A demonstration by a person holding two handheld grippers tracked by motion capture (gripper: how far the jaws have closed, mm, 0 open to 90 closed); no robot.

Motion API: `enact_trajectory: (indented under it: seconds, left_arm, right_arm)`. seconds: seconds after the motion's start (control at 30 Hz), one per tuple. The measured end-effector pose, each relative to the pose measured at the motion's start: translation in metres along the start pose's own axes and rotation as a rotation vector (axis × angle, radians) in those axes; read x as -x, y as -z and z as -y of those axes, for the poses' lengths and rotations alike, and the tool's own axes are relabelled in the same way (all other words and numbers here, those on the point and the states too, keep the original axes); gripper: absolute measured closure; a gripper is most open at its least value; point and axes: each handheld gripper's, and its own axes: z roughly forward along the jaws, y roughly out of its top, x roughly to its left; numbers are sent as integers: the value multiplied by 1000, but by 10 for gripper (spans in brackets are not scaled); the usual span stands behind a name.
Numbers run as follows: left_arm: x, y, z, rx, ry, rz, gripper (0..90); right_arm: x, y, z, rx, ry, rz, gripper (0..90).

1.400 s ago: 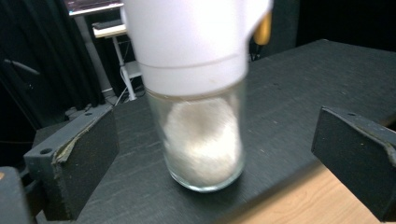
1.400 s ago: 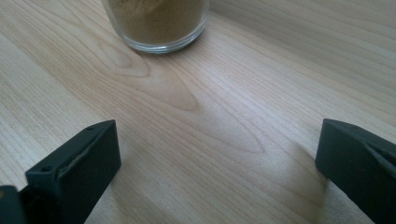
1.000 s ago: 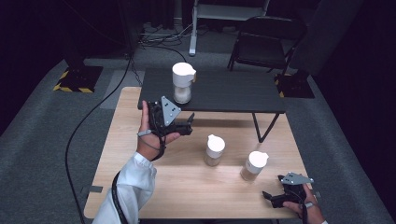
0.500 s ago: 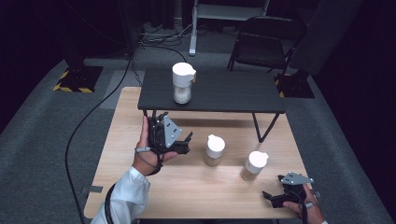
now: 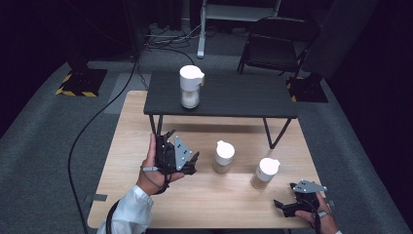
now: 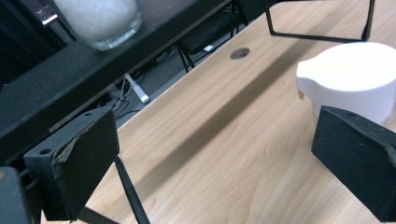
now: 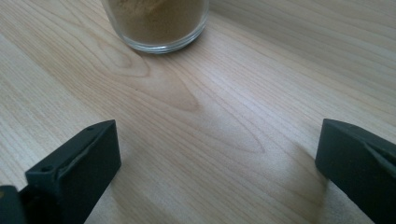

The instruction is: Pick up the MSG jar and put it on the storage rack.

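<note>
Jars are what we have before us: three glass ones with white lids. We hold our left gripper [image 5: 187, 158] above the wooden table [image 5: 126, 131], its jaws spread wide with nothing between them, pointed toward the middle jar [image 5: 223, 157], which stands just beside it to the right and holds a tan powder. In the left gripper view that jar's white lid [image 6: 355, 88] sits close behind the right-hand jaw, not between the two, and we cannot tell whether it touches. The right jar [image 5: 265, 173], also filled with tan powder, stands near the middle one and apart from it, toward the table's right front. Our right gripper [image 5: 285, 207] rests low at the table's front right corner, near that jar, jaws likewise spread wide and bare; in the right gripper view the glass base [image 7: 156, 23] of a jar of brown powder stands ahead of the jaws, well clear of both. The third jar [image 5: 190, 87], holding a white powder, stands upright on the black side table [image 5: 243, 97] that straddles the far end of the wooden one.
</note>
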Motion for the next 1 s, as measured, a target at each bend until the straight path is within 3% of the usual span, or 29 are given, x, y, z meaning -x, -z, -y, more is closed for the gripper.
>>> enact_trajectory:
  seconds: [0.13, 0.33, 1.0]
  left_arm:
    - [3, 1, 6, -43, -31, 26, 7]
    - [4, -4, 16, -90, -13, 63, 8]
    - [15, -11, 42, -210, -29, 71, 11]
  right_arm:
    - [0, 0, 0, 0, -1, 0, 0]
    - [0, 0, 0, 0, 0, 0, 0]
    - [0, 0, 0, 0, -1, 1, 0]
